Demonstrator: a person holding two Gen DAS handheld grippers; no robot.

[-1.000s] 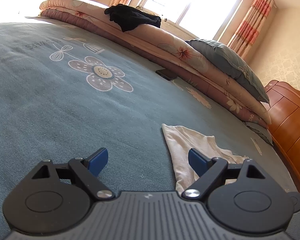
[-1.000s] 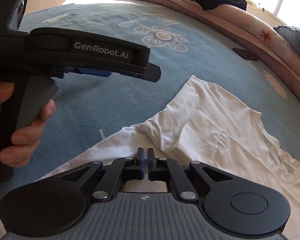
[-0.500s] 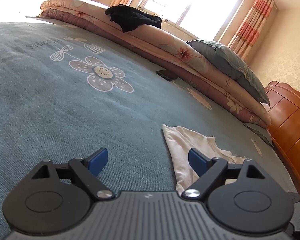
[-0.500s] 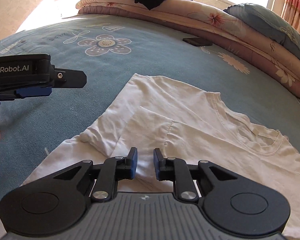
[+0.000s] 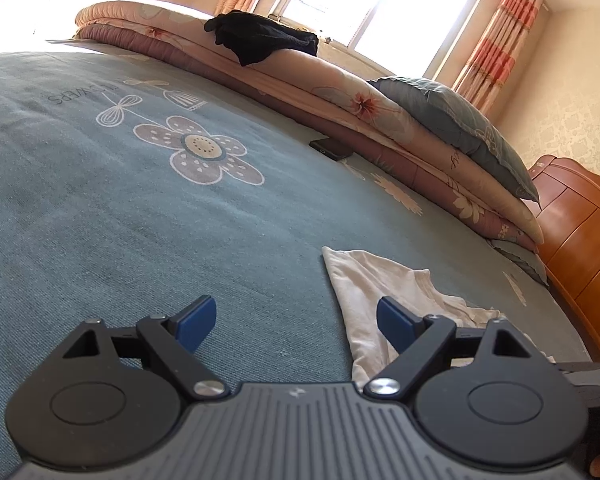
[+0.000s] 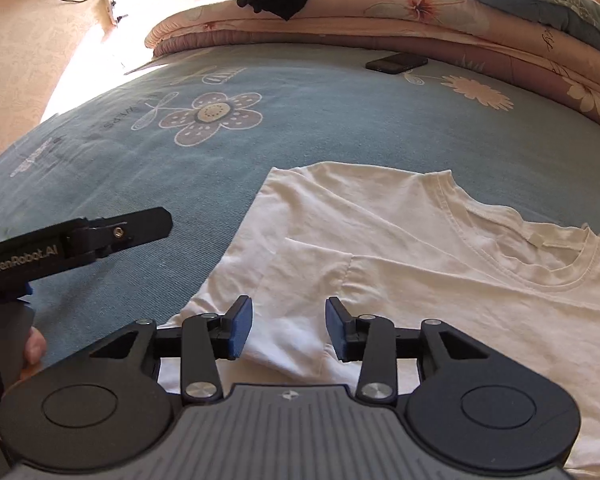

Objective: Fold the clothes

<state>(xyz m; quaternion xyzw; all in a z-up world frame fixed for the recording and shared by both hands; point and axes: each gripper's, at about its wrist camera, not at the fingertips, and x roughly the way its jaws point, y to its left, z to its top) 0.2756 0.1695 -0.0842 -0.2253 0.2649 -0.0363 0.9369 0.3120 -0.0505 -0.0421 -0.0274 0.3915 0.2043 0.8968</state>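
A white T-shirt (image 6: 400, 248) lies flat on the blue-green bedspread (image 6: 300, 120), collar to the right, one sleeve folded in over the body. My right gripper (image 6: 288, 326) hovers just above the folded sleeve; its jaws are opening and the pads press on nothing. In the left wrist view a corner of the same T-shirt (image 5: 364, 280) shows ahead and to the right. The left gripper (image 5: 296, 318) stands wide open over bare bedspread, its right finger in front of the shirt's edge. The left gripper (image 6: 80, 240) also shows at the left of the right wrist view, held by a hand.
Folded floral quilts (image 5: 340, 96) and a blue pillow (image 5: 452, 120) line the far side of the bed, with a black garment (image 5: 260, 40) on top. A dark phone (image 6: 396, 63) lies by the quilts. An orange wooden headboard (image 5: 580, 232) stands at the right.
The right gripper went from shut to partly open, let go of the shirt's cloth, and swung rightwards while rolling. The sleeve now lies folded on the shirt. The left gripper has not moved.
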